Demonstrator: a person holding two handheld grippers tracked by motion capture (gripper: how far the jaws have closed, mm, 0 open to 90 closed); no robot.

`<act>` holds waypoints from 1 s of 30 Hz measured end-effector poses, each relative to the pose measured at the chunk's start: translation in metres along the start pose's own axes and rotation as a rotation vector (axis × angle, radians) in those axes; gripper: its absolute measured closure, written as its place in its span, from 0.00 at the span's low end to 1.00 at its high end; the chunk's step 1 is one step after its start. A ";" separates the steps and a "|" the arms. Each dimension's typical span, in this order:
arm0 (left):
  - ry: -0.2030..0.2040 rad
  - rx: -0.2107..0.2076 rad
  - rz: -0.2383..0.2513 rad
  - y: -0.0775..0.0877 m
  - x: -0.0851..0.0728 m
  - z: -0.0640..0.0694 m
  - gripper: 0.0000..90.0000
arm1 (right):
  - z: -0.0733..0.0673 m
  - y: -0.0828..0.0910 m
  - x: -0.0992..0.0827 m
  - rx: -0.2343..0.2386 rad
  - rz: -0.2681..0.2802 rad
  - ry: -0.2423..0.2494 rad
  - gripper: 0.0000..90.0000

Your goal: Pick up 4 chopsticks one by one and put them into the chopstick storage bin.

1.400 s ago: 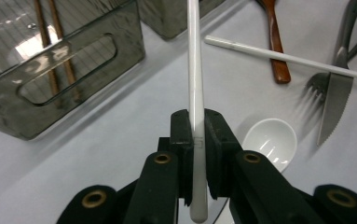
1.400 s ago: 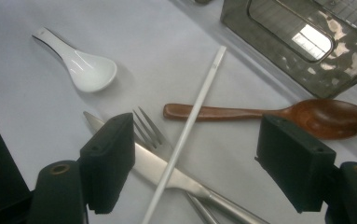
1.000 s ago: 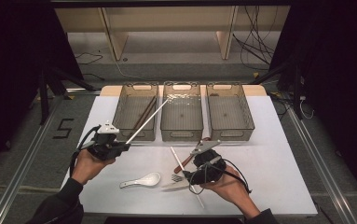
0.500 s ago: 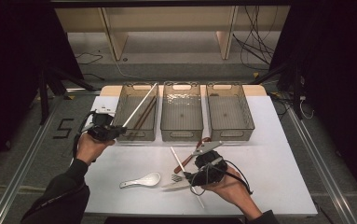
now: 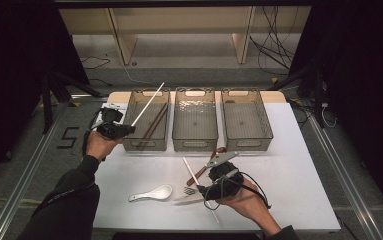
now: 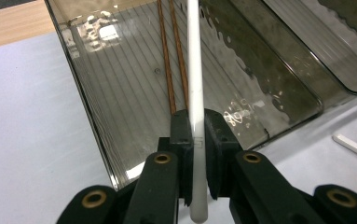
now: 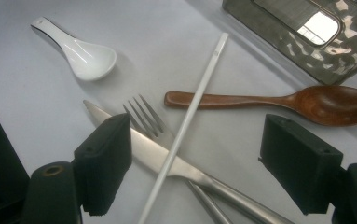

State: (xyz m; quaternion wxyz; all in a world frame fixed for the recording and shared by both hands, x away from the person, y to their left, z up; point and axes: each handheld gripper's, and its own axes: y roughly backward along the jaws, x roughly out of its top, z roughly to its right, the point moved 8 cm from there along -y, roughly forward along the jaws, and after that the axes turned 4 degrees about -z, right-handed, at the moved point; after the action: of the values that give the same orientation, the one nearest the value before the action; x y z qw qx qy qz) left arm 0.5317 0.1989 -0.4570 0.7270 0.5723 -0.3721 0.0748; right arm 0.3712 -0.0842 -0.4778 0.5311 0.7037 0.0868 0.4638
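left gripper [image 5: 124,130]: jaws clamped on a white chopstick [image 5: 148,104]; held at the left bin's near-left corner.
white chopstick: gripped near its lower end, a short stub left below the pads; raised at a slant over the left bin [image 5: 132,107], tip past the far rim. In the left gripper view it [image 6: 195,84] is seen running straight up between the pads.
left bin: clear smoked plastic; two brown chopsticks [image 5: 154,125] lying inside, side by side along its length.
right gripper [image 5: 205,191]: jaws spread wide, nothing between the pads; held low over the loose cutlery at the worktop's near edge.
cutlery pile: second white chopstick [image 7: 185,123] laid across a steel knife [image 7: 167,161] and a fork [image 7: 146,119]; wooden spoon [image 7: 269,101] touching under the chopstick, bowl toward the middle bin [image 5: 195,145].
white ceramic spoon [image 5: 151,193]: apart from the pile, to its left on the worktop [image 5: 299,170].
middle and right bin [image 5: 246,142]: no contents visible.
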 end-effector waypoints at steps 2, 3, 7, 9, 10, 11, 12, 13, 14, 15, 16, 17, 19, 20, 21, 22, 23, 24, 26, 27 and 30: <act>0.007 0.001 0.001 -0.003 0.003 -0.001 0.92 | 0.000 0.000 0.000 0.001 -0.001 0.002 0.29; 0.011 0.000 0.002 -0.004 0.004 -0.001 0.92 | 0.000 0.000 0.000 0.001 -0.001 0.003 0.29; 0.030 0.002 -0.009 -0.010 0.007 -0.005 0.92 | -0.001 0.000 0.000 0.002 0.002 0.005 0.29; 0.041 0.004 -0.016 -0.013 0.007 -0.007 0.92 | -0.001 0.001 0.000 0.002 0.004 0.000 0.29; 0.048 0.006 -0.016 -0.014 0.007 -0.008 0.92 | -0.001 0.001 0.000 0.002 0.005 0.000 0.29; 0.053 0.007 -0.016 -0.015 0.008 -0.009 0.92 | -0.001 0.001 0.000 0.002 0.005 -0.002 0.29; 0.054 0.009 -0.017 -0.016 0.008 -0.010 0.92 | -0.001 0.001 0.001 0.002 0.006 -0.001 0.29; 0.056 0.009 -0.018 -0.017 0.008 -0.010 0.91 | -0.001 0.001 0.001 0.003 0.007 -0.001 0.29; 0.061 0.009 -0.017 -0.018 0.009 -0.009 0.91 | -0.001 0.001 0.001 0.003 0.007 -0.001 0.29; 0.056 0.013 -0.022 -0.019 0.008 -0.009 0.91 | -0.001 0.001 0.001 0.003 0.005 0.003 0.29; 0.056 0.017 -0.025 -0.020 0.008 -0.009 0.91 | -0.001 0.001 0.001 0.004 0.005 0.004 0.29; 0.053 0.021 -0.033 -0.022 0.008 -0.008 0.91 | -0.001 0.001 0.001 0.005 0.005 0.005 0.29; 0.059 0.034 -0.042 -0.025 0.008 -0.009 0.91 | -0.002 0.001 0.001 0.004 0.005 0.003 0.29; 0.059 0.035 -0.047 -0.026 0.007 -0.009 0.91 | -0.002 0.000 0.001 0.005 0.005 0.003 0.29; 0.063 0.037 -0.049 -0.028 0.007 -0.010 0.91 | -0.002 0.001 0.001 0.007 0.005 0.003 0.29; 0.065 0.039 -0.047 -0.028 0.008 -0.010 0.91 | -0.002 0.001 0.001 0.008 0.004 0.007 0.29; 0.064 0.038 -0.042 -0.028 0.008 -0.009 0.89 | -0.002 0.001 0.001 0.008 0.004 0.007 0.29; 0.064 0.040 -0.031 -0.028 0.010 -0.009 0.84 | -0.002 0.000 0.001 0.008 0.003 0.005 0.29; 0.053 0.024 -0.012 -0.023 0.013 -0.003 0.80 | -0.002 0.001 0.000 0.009 0.003 0.006 0.29; 0.041 0.023 -0.003 -0.020 0.015 0.000 0.78 | -0.002 0.001 0.000 0.009 0.003 0.006 0.29; 0.017 0.014 0.009 -0.011 0.018 0.009 0.68 | -0.001 0.000 0.000 0.006 0.002 0.003 0.29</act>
State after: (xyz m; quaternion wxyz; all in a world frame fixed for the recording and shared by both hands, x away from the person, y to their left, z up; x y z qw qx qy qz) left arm 0.5463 0.1820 -0.4535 0.7258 0.5748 -0.3681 0.0855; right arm 0.3701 -0.0833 -0.4773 0.5282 0.7048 0.0884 0.4653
